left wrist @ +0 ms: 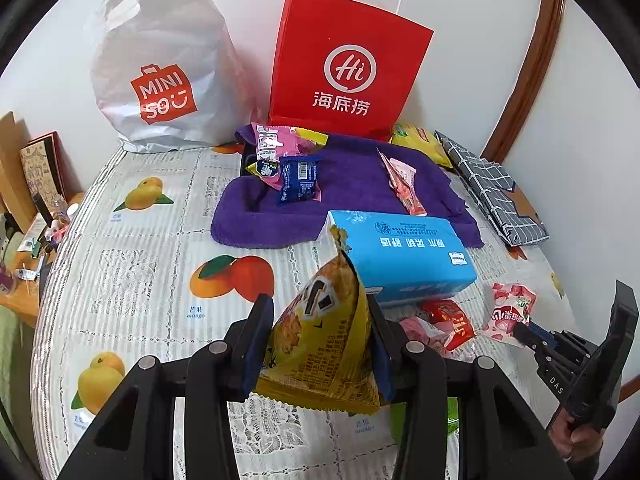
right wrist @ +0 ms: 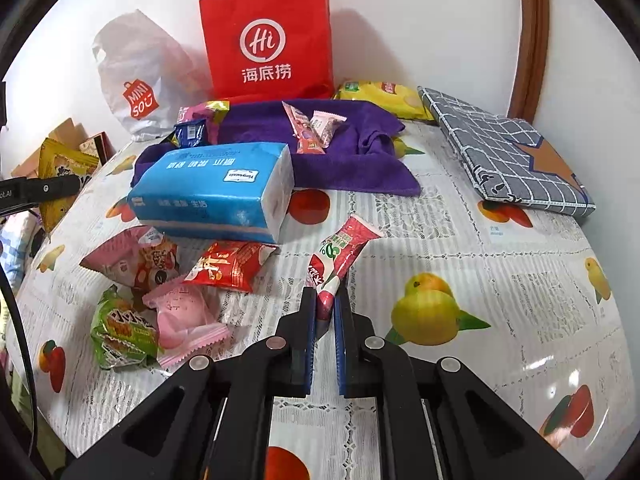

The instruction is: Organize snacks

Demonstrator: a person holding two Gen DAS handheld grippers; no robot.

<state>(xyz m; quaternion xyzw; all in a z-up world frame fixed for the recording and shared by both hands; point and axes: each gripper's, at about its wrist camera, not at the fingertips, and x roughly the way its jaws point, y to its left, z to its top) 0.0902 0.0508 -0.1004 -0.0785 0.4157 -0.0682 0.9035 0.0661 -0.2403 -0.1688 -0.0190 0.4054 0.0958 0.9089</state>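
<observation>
Landmark: the blue tissue pack (right wrist: 212, 188), lying on the surface (right wrist: 460, 240) with its fruit-print cover.

Left claw (left wrist: 320, 344): jaws clamped on a yellow snack bag (left wrist: 320, 340). The bag stands between the pads, its top corner rising in front of the near edge of the tissue pack. It is held clear of the surface.

Right claw (right wrist: 326, 312): jaws drawn together on the lower end of a red-and-white stick packet (right wrist: 344, 252). The packet slants up and away from the pads, to the right of the tissue pack and nearer than it.

Nearer than the tissue pack, left of the right claw, loose snacks lie together: a green packet (right wrist: 120, 332), a pink packet (right wrist: 184, 316), a red packet (right wrist: 228, 266) just in front of the pack, and a pink printed bag (right wrist: 136, 260).

Behind the tissue pack lies a purple towel (right wrist: 352, 160). On it rest a dark blue packet (left wrist: 300, 180), pink packets (left wrist: 272, 144) and two slim pink sticks (right wrist: 312, 128).

Beyond the towel, against the wall, stand a red paper bag (right wrist: 268, 40) and, left of it, a white plastic bag (right wrist: 136, 76). A yellow bag (right wrist: 384, 96) and a grey checked fabric item (right wrist: 508, 148) lie far right of the tissue pack.
</observation>
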